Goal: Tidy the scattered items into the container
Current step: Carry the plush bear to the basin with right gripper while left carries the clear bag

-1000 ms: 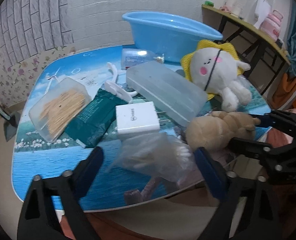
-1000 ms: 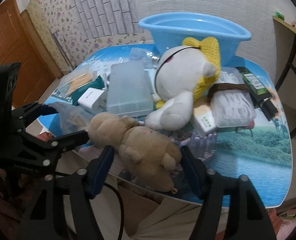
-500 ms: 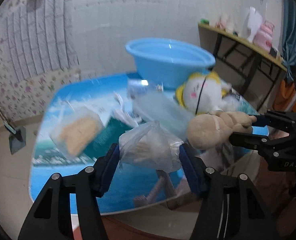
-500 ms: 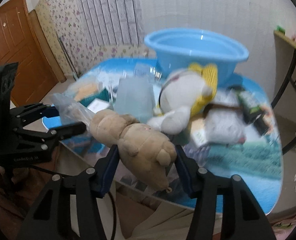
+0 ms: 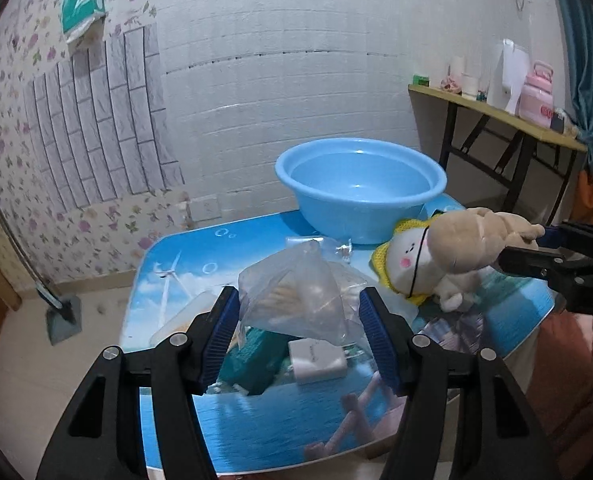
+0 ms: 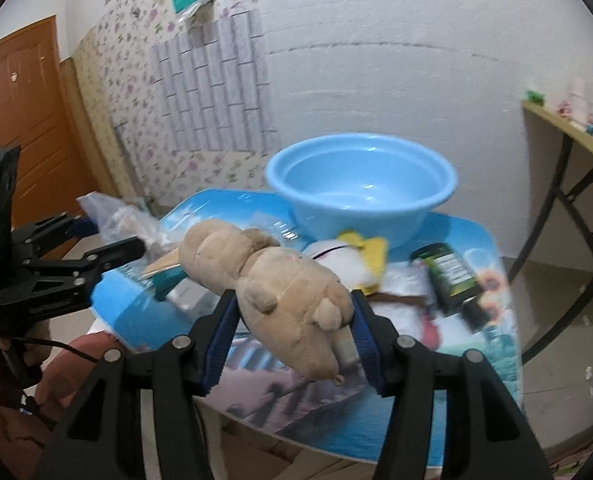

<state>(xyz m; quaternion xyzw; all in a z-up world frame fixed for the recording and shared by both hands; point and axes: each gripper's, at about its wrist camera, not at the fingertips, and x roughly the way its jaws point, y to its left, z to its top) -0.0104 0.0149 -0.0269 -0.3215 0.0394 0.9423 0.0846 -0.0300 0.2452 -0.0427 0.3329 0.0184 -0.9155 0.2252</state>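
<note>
A basin [image 5: 360, 192] stands at the far edge of the counter [image 5: 256, 432], near the wall. Before it lies a plush doll [image 5: 412, 268], with a charger block [image 5: 316, 360] nearer and to the left. A side table [image 5: 496, 116] stands far right. A bottle [image 6: 448, 276] lies right of the doll.

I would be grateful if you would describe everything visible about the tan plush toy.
The tan plush toy is a soft, fuzzy stuffed animal with small rounded ears and stubby limbs. It is held in the air above the table's near edge, lying roughly level, clamped between the blue-padded jaws of the right gripper. Nothing else visibly touches it.
</note>
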